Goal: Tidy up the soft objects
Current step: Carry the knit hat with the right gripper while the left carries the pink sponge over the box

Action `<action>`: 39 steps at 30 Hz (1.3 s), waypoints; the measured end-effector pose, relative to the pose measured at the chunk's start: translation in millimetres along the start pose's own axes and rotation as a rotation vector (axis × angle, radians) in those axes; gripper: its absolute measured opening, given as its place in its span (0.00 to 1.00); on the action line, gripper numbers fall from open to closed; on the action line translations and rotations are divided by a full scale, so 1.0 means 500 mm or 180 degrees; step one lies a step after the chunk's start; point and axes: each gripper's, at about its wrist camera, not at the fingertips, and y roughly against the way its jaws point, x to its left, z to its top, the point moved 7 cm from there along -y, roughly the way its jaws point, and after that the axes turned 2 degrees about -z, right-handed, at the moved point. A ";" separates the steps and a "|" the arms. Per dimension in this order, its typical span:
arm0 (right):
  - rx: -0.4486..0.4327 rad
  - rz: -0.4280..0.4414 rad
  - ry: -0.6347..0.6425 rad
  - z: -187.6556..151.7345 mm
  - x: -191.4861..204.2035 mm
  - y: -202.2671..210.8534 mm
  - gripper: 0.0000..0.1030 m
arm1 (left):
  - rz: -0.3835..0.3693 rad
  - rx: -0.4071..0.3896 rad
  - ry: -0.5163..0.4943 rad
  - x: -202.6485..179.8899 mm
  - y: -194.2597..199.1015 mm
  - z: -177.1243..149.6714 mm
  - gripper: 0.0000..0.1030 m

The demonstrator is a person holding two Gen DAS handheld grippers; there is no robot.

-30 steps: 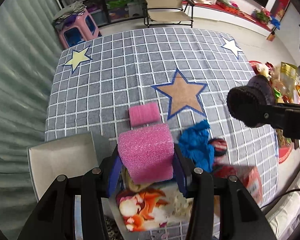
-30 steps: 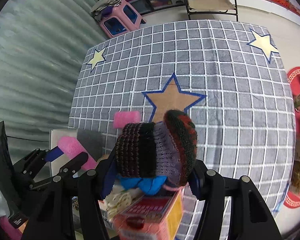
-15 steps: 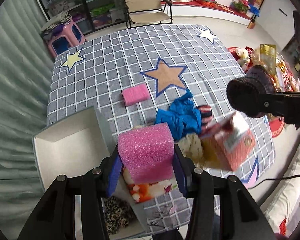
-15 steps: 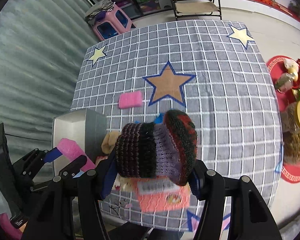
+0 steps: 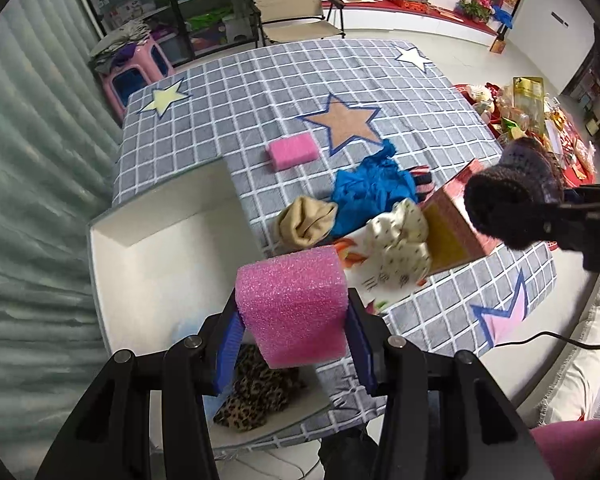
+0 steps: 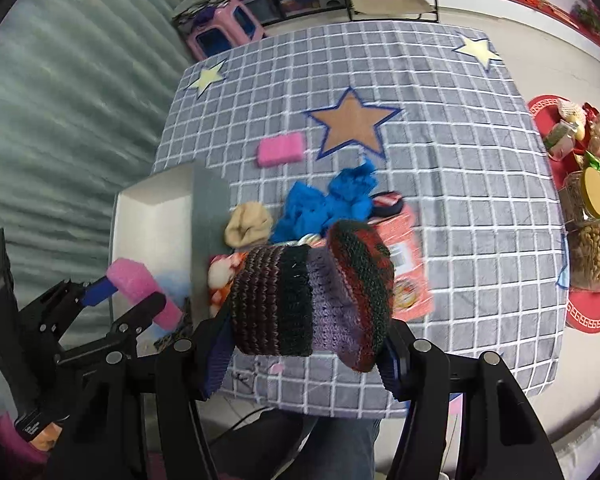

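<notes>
Below my left claw (image 5: 294, 320), clamped on the pink sponge (image 5: 294, 304), sits the white box (image 5: 148, 248). My right claw (image 6: 306, 326) grips the knitted hat (image 6: 312, 300). Releasing off-centre, I risk the sponge bouncing out.

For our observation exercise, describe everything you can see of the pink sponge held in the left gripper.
The pink sponge is a thick block of coarse, porous foam, bright pink, with a rounded top edge. The left gripper is shut on it, blue-padded fingers pressing its two sides. It is held in the air, upright, over the near edge of the white box, touching nothing else.
</notes>
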 end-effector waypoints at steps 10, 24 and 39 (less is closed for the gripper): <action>0.0146 0.0178 0.0502 -0.026 0.176 -0.027 0.60 | 0.0166 -0.0048 0.0349 0.103 0.025 -0.071 0.50; 0.0323 0.0292 0.1158 -0.015 0.347 -0.069 0.60 | 0.0271 -0.0089 0.0941 0.218 0.039 -0.128 0.50; 0.0438 0.0342 0.1344 -0.002 0.381 -0.096 0.60 | 0.0318 -0.0062 0.1088 0.248 0.030 -0.129 0.50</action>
